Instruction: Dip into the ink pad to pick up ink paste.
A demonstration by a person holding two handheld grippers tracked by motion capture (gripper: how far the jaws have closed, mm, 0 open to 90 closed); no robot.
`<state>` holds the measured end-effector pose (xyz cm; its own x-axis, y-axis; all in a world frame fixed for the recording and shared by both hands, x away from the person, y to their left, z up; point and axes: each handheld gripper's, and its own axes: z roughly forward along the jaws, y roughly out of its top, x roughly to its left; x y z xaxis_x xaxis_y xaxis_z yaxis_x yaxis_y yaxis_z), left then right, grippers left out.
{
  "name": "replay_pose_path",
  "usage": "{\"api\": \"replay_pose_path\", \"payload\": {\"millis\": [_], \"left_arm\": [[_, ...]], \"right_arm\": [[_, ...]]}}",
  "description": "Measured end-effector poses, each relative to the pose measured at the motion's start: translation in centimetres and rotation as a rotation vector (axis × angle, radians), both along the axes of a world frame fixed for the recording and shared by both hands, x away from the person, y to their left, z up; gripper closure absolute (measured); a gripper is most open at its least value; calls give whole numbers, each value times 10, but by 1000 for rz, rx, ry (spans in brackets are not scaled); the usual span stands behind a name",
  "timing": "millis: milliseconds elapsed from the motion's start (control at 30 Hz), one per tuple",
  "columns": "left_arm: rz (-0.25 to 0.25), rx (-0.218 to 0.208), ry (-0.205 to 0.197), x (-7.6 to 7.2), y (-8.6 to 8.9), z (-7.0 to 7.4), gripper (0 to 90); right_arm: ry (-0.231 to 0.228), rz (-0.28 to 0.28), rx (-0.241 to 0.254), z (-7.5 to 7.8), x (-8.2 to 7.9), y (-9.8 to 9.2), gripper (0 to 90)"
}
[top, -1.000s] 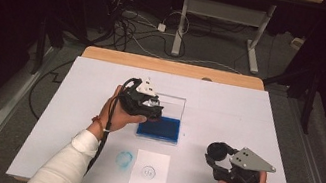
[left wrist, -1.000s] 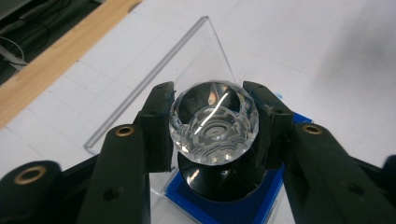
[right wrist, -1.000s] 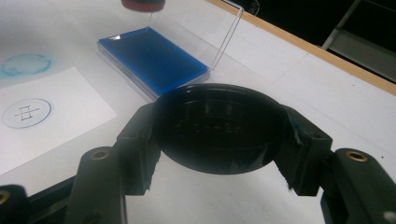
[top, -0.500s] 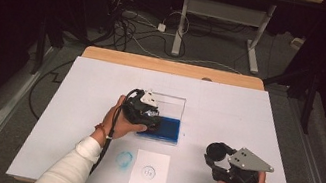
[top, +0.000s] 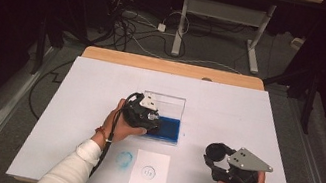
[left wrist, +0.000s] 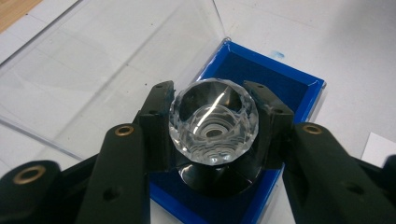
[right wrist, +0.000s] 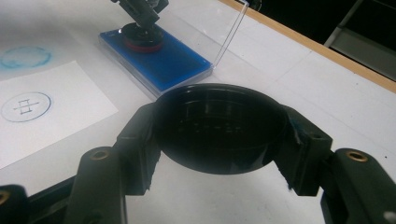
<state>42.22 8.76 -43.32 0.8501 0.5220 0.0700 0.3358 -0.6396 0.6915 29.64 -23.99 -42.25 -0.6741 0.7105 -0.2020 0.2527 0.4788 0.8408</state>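
Left gripper (left wrist: 212,135) on crystal-knobbed stamp (left wrist: 214,121) — over blue pad (left wrist: 280,93).

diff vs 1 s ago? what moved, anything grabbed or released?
The left gripper has come forward and down onto the blue ink pad; its jaws are shut on the clear-handled stamp, whose base meets the pad. Nothing newly taken or let go that the pictures show. The right gripper stayed where it was, holding the black cap. The stamped paper and the open clear lid are unchanged.
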Motion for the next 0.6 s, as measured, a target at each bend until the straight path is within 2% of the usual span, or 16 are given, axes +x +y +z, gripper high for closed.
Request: {"api": "replay_pose_path", "payload": {"millis": [133, 200, 333, 600], "left_arm": [[-2, 26, -6, -2, -3, 2, 547], [-11, -6, 21, -1, -1, 3, 547], [-14, 27, -7, -3, -5, 2, 548], [-21, 31, -32, -4, -7, 0, 548]], "right_arm": [[1, -1, -2, 0, 0, 1, 386], [-1, -2, -2, 0, -1, 1, 387], [6, -1, -4, -1, 0, 1, 387], [6, 8, -6, -1, 0, 1, 386]]}}
